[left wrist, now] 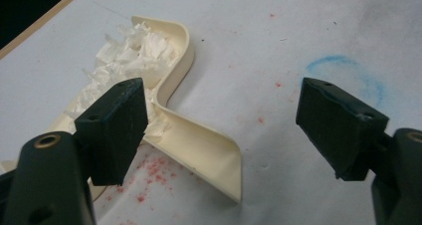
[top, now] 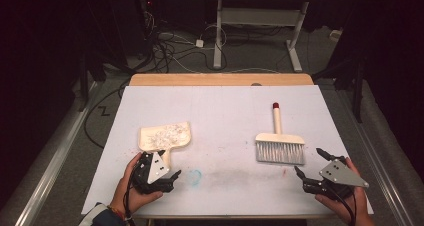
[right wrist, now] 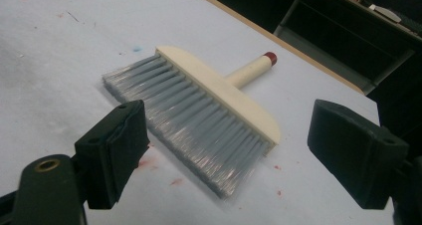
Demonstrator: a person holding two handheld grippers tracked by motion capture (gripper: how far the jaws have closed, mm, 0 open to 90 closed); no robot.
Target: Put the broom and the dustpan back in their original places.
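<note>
One cream dustpan and one hand brush lie well apart on a white-covered worktop, each with a person's tool parked just near of it. The dustpan sits left of centre, its tray heaped with white shredded scraps and its handle pointing toward the near edge, apparently so the left hand can take it without reaching. The left tool hovers at that handle with its jaws spread wide and nothing between them; in the left gripper view one jaw stands beside the handle's wall, though whether it touches cannot be told. The brush lies to the right, grey bristles toward the near edge and its red-capped handle pointing away, which looks like a set-down rather than a ready grip. The right tool waits near the bristles, jaws likewise wide and empty. Counted, there are two tools, one dustpan and one brush. Red specks and a faint blue ring mark the sheet between them. Beyond the far edge, cables trail across the floor beneath another table's legs.
</note>
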